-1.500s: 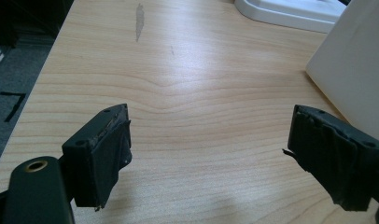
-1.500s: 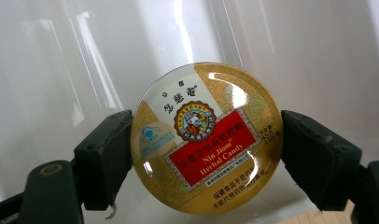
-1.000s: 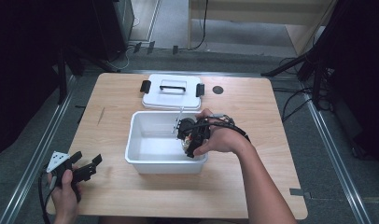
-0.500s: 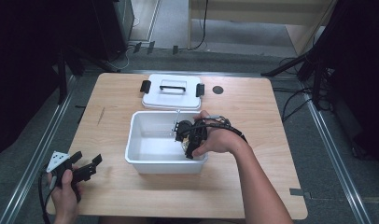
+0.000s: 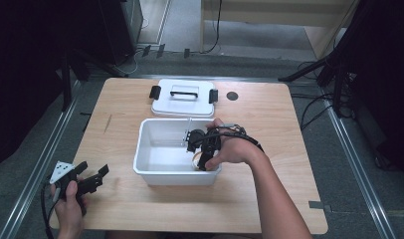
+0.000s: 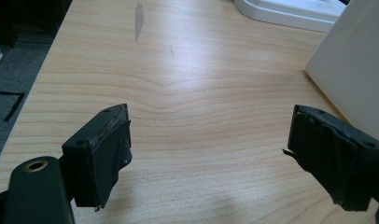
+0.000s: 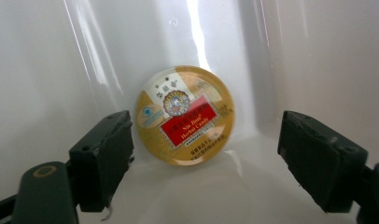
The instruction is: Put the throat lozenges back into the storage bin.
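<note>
Two black jaws of the right gripper (image 7: 204, 158) have just been opening and are seen apart, clear of the round candy tin (image 7: 184, 115) propped against the white bin's (image 5: 155, 172) inner wall. Beside the bin, over the table (image 5: 269, 109), the left gripper (image 6: 208, 156) is held wide open, gripping nothing.

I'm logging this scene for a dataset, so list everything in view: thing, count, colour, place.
Table: one, light wood, under everything.
Bin: one, white, open, table centre.
Lid: one, white with black handle and clips, flat behind the bin.
Candy tin: one, round, gold with red label, inside the bin, propped against its wall.
Round disc: one, dark, on the table right of the lid.
Left gripper: one, black, jaws open over bare table, near the front left corner.
Right gripper: one, black, inside the bin; its jaws have just been opening, with the tin beyond them, untouched.
</note>
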